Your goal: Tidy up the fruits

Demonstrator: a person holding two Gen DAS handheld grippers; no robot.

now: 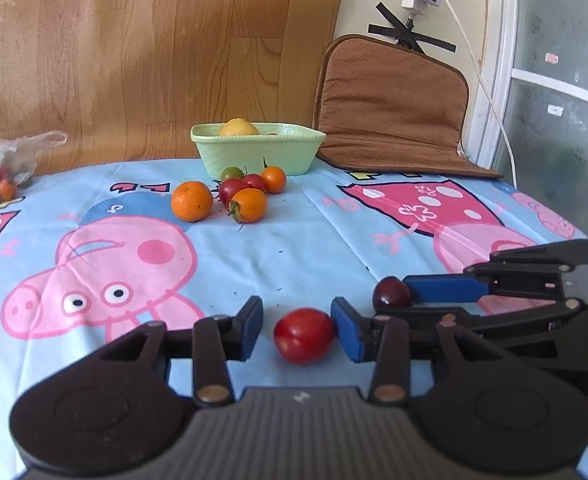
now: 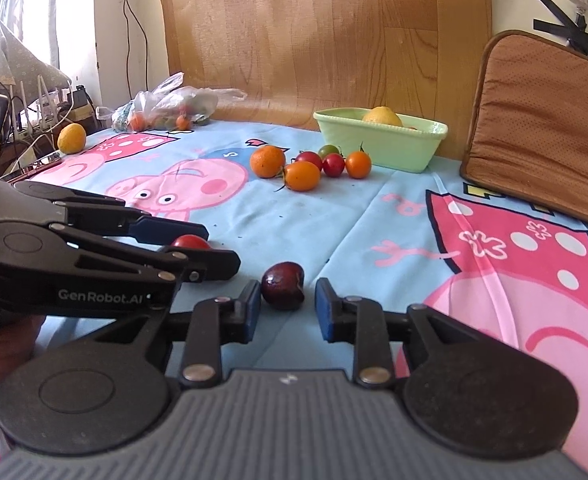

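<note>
while each narrowly parted gripper brackets fruit on the bench, the left gripper (image 1: pixel 297 330) flanks a round red tomato (image 1: pixel 304 335), the right gripper (image 2: pixel 288 309) a dark glossy cherry (image 2: pixel 283 286), neither gripped.

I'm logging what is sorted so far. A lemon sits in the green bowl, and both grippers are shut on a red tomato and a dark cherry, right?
Not quite. The lemon is in the green bowl, but neither gripper is shut: the red tomato lies between the left gripper's open jaws in the left wrist view, and the dark cherry between the right gripper's in the right wrist view.
</note>
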